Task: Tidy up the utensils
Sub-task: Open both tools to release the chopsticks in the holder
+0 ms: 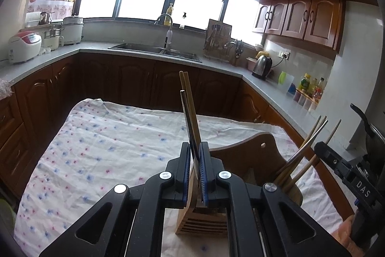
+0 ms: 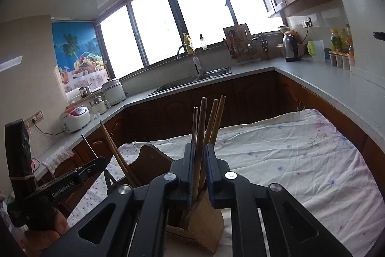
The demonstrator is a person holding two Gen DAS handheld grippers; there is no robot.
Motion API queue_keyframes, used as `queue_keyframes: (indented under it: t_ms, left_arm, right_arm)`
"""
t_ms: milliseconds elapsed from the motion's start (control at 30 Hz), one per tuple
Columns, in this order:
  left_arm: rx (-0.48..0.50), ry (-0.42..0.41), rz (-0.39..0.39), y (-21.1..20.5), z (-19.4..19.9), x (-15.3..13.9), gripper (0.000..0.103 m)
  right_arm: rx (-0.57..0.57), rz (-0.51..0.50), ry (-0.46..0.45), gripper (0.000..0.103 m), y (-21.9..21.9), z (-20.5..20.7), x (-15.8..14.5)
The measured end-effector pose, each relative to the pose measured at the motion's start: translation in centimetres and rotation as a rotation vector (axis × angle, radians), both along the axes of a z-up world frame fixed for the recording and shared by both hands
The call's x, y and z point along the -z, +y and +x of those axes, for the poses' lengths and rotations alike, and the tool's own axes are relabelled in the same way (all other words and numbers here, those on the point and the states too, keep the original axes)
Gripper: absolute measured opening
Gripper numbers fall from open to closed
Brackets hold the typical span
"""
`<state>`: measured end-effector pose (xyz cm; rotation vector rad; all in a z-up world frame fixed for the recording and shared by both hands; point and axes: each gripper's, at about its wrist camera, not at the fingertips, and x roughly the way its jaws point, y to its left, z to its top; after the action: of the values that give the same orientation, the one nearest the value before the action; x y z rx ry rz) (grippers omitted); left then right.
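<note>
The task looks close to finished: every utensil in view already stands in the wooden holder (image 1: 202, 225), and no loose piece shows on the flowered cloth (image 1: 96, 148) that covers the worktop ahead of either tool. What seems left is to let go of the two bunches and draw the tools away, and perhaps to fetch pieces that lie out of view, which I cannot judge. The left tool (image 1: 195, 160) has its jaws nearly together and appears to pinch the left bunch of chopsticks (image 1: 190, 107), two pale wooden sticks and a darker, thinner one, which rise steeply from between its pads and lean slightly away, their lower ends in the slatted compartment just beneath its tips. The right tool (image 2: 201, 160) stands with its jaws close on either side of the right bunch of chopsticks (image 2: 204, 122); whether its pads press on them I cannot tell. This bunch holds several wooden sticks and a grey metal one, fanned apart at the top, with their feet in the compartment right below that tool's tips. The holder is light, ribbed wood with a darker rounded back, and sits upright on the cloth directly under both tools, which are side by side and near each other
</note>
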<state>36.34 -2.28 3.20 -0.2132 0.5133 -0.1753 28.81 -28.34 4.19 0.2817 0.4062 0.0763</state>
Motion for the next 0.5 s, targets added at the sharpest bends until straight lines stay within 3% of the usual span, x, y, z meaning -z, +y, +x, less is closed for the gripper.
queue_keyframes:
  t_ms: [33,100,200,367,500]
  left_arm:
    - [-0.004,0.002,0.001,0.0,-0.1,-0.1,0.013]
    - [-0.010,0.006,-0.003,0.2,-0.4,-0.4,0.029]
    - [-0.020,0.001,-0.010,0.5,-1.0,-0.7,0.039]
    - [-0.031,-0.005,-0.012,0.8,-2.1,-0.8,0.053]
    - [-0.048,-0.006,0.000,1.0,-3.1,-0.9,0.073]
  right_arm:
    - [0.000,0.005,-0.001,0.029,0.0,-0.1,-0.1]
    - [0.003,0.011,-0.011,0.042,-0.2,-0.6,-0.3]
    - [0.016,0.016,-0.024,0.051,-0.3,-1.2,-0.8]
    - [0.026,0.029,-0.031,0.079,-0.6,-1.9,-1.0]
    - [0.013,0.036,-0.020,0.092,-0.6,-2.1,-0.7]
